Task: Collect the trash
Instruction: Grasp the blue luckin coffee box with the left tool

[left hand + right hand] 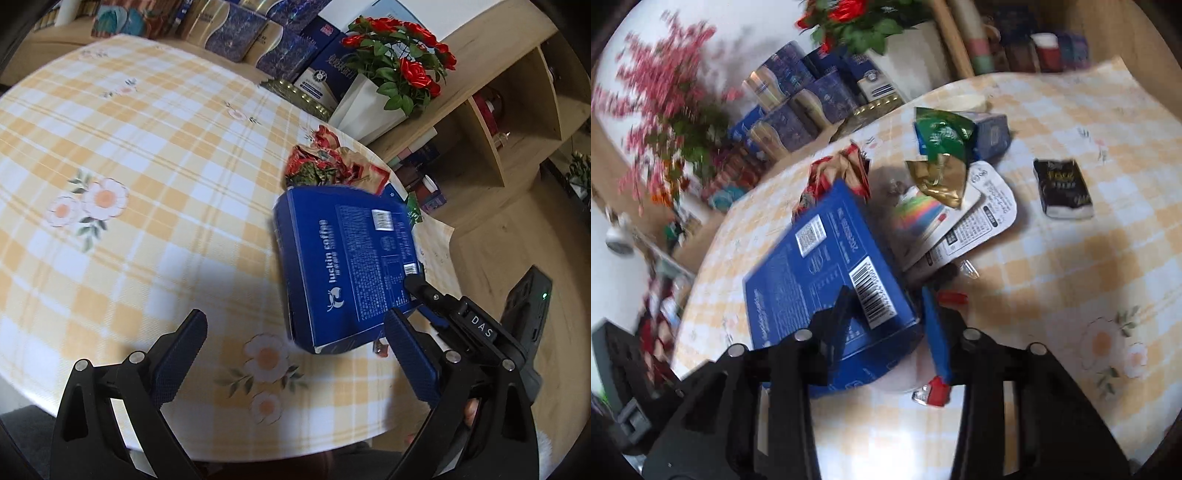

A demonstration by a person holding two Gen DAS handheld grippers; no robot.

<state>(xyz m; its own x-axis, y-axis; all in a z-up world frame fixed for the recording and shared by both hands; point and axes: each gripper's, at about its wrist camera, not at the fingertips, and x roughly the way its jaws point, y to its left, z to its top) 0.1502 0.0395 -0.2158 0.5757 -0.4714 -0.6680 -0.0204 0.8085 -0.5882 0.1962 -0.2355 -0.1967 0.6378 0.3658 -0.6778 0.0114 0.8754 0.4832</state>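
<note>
The left gripper (295,339) hangs wide apart over the checked tablecloth (147,155), holding nothing; at its one o'clock the right gripper (890,314) clamps a corner of the blue Luckin Coffee box (347,266), lifted off the table beside crumpled red wrappers (328,162)

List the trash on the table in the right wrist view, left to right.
Blue coffee box → green and gold wrapper → white sachet → black packet.
</note>
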